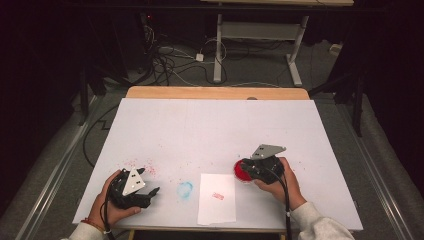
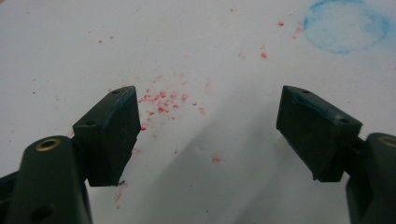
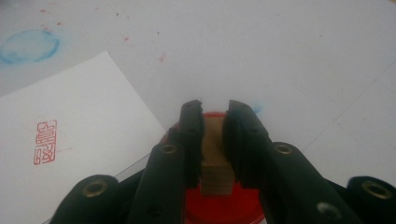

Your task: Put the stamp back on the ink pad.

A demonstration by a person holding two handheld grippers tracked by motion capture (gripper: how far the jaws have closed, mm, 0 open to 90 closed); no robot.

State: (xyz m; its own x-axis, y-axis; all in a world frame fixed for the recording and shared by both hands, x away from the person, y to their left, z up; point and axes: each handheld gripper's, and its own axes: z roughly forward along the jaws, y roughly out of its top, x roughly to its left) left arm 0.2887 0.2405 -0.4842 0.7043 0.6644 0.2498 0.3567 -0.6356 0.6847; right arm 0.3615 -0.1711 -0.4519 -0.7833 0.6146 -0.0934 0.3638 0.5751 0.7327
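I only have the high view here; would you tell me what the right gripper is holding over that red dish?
Observer: The right gripper is shut on a small tan wooden stamp block, above the red ink pad.
Operator: Thank you. Is the paper already stamped?
Observer: Yes, the white paper carries a red seal imprint of stacked characters.
Operator: And the left gripper?
Observer: The left gripper is open and holds nothing; its pads show blue smears, above scattered red specks.
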